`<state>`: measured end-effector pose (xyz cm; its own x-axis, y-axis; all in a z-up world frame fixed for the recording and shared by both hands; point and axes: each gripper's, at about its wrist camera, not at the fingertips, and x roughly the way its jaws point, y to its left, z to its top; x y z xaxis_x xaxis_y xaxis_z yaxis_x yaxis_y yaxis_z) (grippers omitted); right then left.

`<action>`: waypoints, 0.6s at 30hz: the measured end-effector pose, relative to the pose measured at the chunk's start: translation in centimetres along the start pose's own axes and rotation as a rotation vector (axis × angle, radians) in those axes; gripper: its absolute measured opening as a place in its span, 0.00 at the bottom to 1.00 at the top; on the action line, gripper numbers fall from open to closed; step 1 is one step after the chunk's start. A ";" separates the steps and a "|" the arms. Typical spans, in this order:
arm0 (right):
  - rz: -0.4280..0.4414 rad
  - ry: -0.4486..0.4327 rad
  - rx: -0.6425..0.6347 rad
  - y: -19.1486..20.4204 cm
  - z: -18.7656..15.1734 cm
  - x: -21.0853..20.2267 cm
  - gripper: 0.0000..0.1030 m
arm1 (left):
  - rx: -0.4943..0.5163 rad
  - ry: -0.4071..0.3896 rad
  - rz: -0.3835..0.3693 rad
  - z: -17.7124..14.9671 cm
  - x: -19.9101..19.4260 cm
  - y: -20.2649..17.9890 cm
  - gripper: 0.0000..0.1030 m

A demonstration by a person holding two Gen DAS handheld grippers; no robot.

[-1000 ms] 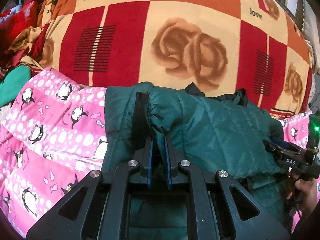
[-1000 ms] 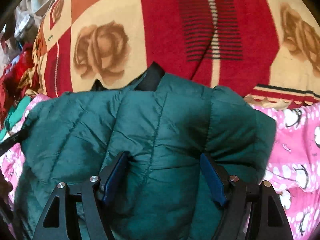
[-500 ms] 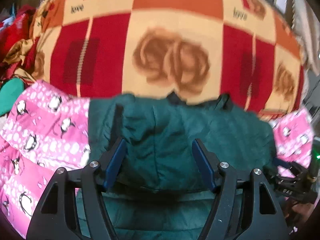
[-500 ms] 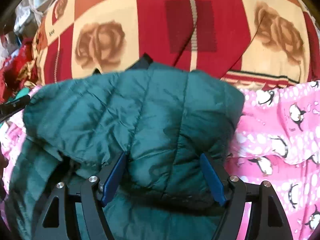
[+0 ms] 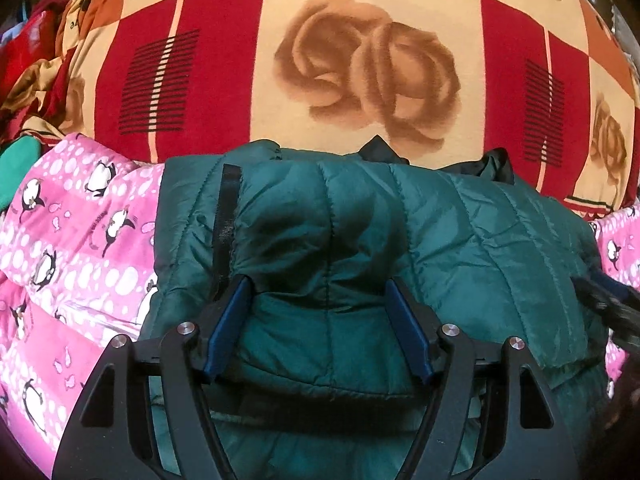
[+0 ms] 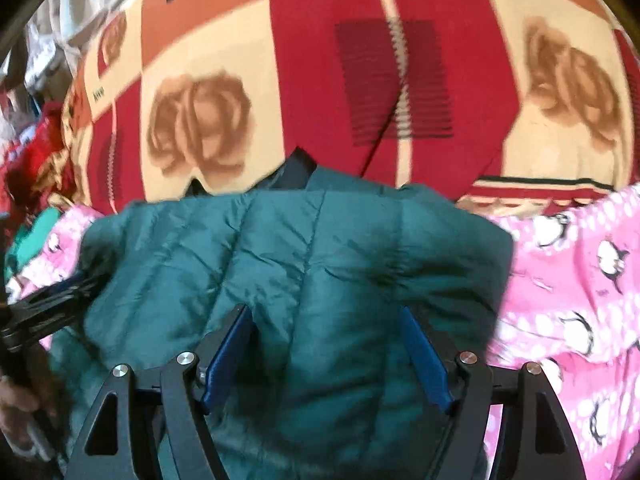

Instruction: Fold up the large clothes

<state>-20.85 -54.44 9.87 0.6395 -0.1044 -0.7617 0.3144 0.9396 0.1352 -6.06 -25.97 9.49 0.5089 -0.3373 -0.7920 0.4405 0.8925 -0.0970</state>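
Left hand-held gripper (image 5: 318, 328) wide open, blue pads straddling folded dark green quilted puffer jacket (image 5: 360, 248), gripping nothing. Right hand-held gripper (image 6: 326, 350) likewise spread over it. Jacket lies ahead on pink penguin-print blanket (image 5: 76, 248); red-and-cream rose-pattern blanket (image 5: 360, 60) beyond.

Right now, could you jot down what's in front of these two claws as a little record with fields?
garment: dark green quilted puffer jacket, folded over on itself, black lining peeking out at the far edge
lying on: pink penguin-print fleece sheet
behind it: red and cream rose-patterned blanket printed with the word love
left claw: open, jaws apart on either side of a jacket fold
right claw: open, jaws apart above the jacket
far left: heap of red and teal clothes
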 end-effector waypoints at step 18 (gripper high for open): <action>-0.018 0.022 -0.066 2.4 -2.3 -1.0 0.75 | 0.031 -0.023 0.021 -0.3 0.5 -0.5 0.73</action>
<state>-22.38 -51.31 9.52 0.6183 -0.1149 -0.7775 0.2785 0.9571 0.0801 -6.24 -26.55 8.98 0.5348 -0.3253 -0.7799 0.4517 0.8901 -0.0615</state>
